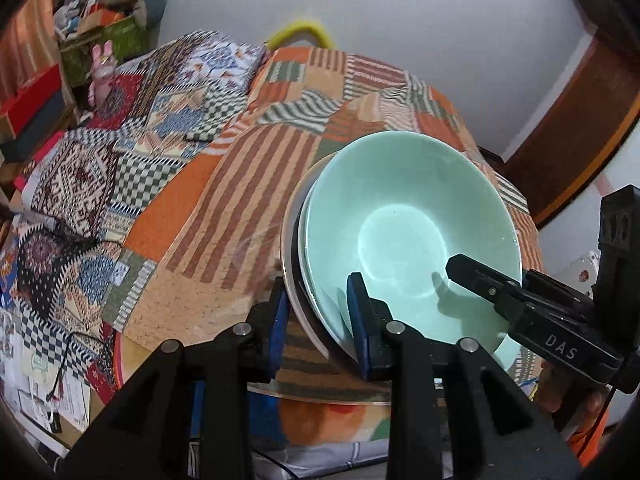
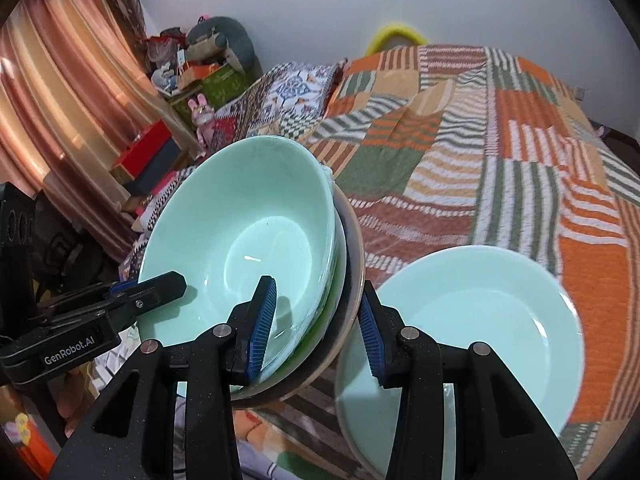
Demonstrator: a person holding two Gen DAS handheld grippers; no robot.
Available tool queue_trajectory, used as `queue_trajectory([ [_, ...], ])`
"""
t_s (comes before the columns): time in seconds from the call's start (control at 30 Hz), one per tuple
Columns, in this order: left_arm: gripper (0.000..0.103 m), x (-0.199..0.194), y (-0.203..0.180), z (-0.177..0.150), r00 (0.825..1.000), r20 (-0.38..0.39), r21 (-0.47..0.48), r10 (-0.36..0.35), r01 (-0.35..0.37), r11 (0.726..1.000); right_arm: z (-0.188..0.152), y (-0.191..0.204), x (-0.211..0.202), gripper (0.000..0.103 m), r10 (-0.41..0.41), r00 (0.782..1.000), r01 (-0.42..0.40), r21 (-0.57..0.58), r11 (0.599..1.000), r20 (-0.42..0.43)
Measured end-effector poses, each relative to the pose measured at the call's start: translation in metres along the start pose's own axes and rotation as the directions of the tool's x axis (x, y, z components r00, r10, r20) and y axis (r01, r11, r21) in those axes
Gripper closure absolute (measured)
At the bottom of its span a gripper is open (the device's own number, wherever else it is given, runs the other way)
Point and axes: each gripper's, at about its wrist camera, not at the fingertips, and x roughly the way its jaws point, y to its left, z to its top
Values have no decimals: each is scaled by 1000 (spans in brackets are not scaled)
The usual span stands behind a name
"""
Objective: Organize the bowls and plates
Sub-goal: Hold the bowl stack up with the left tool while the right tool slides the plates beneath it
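Largest in both views: a bed (image 2: pixel 500 128) under a patchwork quilt (image 1: pixel 240 184) of orange, green and cream stripes, with a second, finely patterned spread (image 1: pixel 132 128) on the side toward the curtains (image 2: pixel 60 100). Behind it, a white wall (image 1: pixel 420 32), a yellow ring (image 2: pixel 396 36) peeking over the far edge, and shelves crowded with boxes and soft toys, among them a small pink rabbit (image 1: pixel 102 68).

Next, the dishes. Lifted clear of the quilt and tilted: a stack of a mint-green bowl (image 1: pixel 404 232) nested in further dishes, the outermost a darker plate with a pale rim (image 2: pixel 354 264); a strip of brighter green visible between the layers near the lower edge. How many dishes in the stack, hard to tell. Just beside the stack in the right wrist view, a separate mint-green plate (image 2: pixel 472 328) lying on the quilt.

Then the tools. Left gripper (image 1: pixel 318 320) pinching the near edge of the stack, one blue pad inside the bowl, the other outside the outer plate rim. Right gripper (image 2: pixel 318 324) clamped likewise on the opposite edge, inner pad (image 2: pixel 262 320) against the bowl's inside, outer pad behind the dark plate. Each gripper visible in the other's camera, reaching over the bowl's rim.

Smallest: part of a hand (image 1: pixel 568 396) under the right gripper.
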Motion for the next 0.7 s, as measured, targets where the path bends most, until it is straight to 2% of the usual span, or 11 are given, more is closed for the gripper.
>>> queue_trajectory([
  [0.33,74,-2,-63,3,997,-4,107,-75,75,991,-7,-35,-48,66,-82,993,76,60,995,88],
  [0.7,74,25,-111,-13,990,-96,189,-103,120,975,-37,-78,-68,66,-147,987,134,163,978,69],
])
